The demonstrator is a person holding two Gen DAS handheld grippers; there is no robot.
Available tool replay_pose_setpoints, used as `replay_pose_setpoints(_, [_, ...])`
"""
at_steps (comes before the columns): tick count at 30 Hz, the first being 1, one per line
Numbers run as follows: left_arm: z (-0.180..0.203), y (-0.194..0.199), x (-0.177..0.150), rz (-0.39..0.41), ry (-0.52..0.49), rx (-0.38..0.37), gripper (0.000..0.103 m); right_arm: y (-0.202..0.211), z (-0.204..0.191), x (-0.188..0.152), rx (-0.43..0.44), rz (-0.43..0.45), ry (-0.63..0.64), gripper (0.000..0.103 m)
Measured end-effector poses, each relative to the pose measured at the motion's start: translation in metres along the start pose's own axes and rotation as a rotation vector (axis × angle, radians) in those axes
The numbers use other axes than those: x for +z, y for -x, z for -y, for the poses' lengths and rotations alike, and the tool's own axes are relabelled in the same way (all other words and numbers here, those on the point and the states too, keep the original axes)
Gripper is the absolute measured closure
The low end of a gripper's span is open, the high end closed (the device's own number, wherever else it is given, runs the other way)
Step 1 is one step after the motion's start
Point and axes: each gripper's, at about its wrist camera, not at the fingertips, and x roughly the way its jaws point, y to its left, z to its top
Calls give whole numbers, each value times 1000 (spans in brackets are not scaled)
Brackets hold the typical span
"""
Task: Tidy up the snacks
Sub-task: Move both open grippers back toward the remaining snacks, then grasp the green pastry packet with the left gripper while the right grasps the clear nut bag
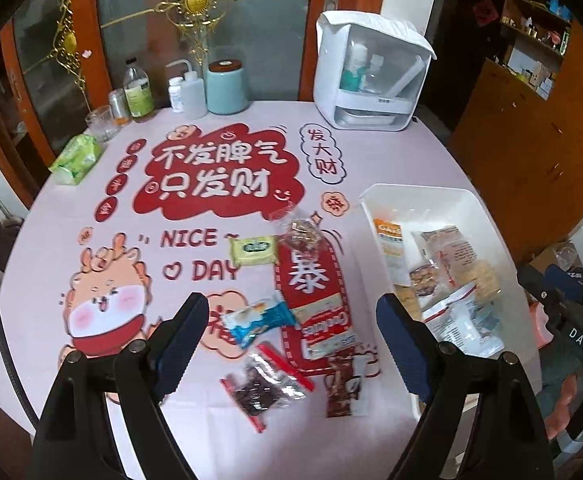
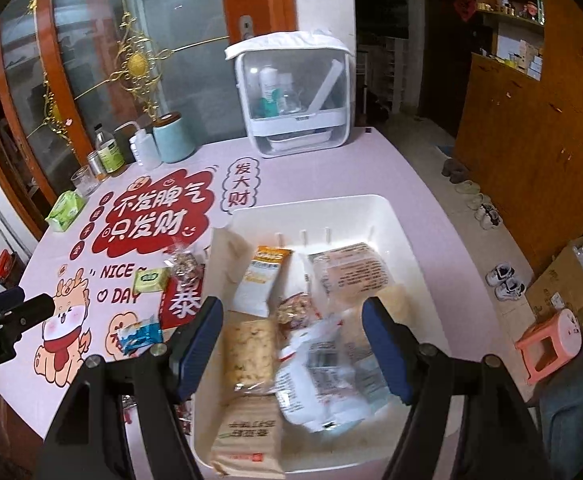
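the left gripper (image 1: 287,336) stands wide and empty over the loose snacks; the blue-and-white packet (image 1: 260,318) lies just between and beyond its jaws, long axis slanting left-near to right-far, crinkled and flat (likely the next pick, this hand being nearer). the right gripper (image 2: 291,344), also wide and empty, hangs over the white bin (image 2: 403,232) on the right, already part filled.

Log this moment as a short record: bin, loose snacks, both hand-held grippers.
bin: white bin on the table's right side, already holding several snack packets
loose snacks: yellow packet, blue-and-white packet, long red-and-white packet, dark clear-wrapped packet
left hand-held gripper: open, empty, over the loose snacks
right hand-held gripper: open, empty, over the bin
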Motion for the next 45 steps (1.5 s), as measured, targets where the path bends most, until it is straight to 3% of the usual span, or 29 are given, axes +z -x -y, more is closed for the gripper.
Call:
replay_pose_setpoints(7, [-29, 3, -1, -9, -40, 26, 18, -4, -39, -4, 20, -7, -3, 30])
replay_pose_setpoints(14, [-65, -8, 9, -34, -88, -9, 18, -19, -86, 1, 56, -55, -26, 30])
replay_pose_setpoints(18, [-80, -25, 17, -42, -167, -18, 18, -42, -108, 11, 59, -97, -55, 30])
replay_pose_setpoints(26, [-86, -97, 46, -75, -427, -76, 18, -107, -144, 32, 11, -169, -69, 30])
replay_pose_setpoints(29, [-80, -131, 54, -112, -500, -136, 18, -133, -152, 35, -1, -209, -83, 31])
replay_pose_setpoints(36, [-75, -204, 62, -239, -533, -302, 18, -188, -155, 37, 11, -275, -143, 31])
replay_pose_setpoints(45, [-72, -260, 53, -323, -520, -309, 18, -242, -166, 34, -23, -334, -140, 34])
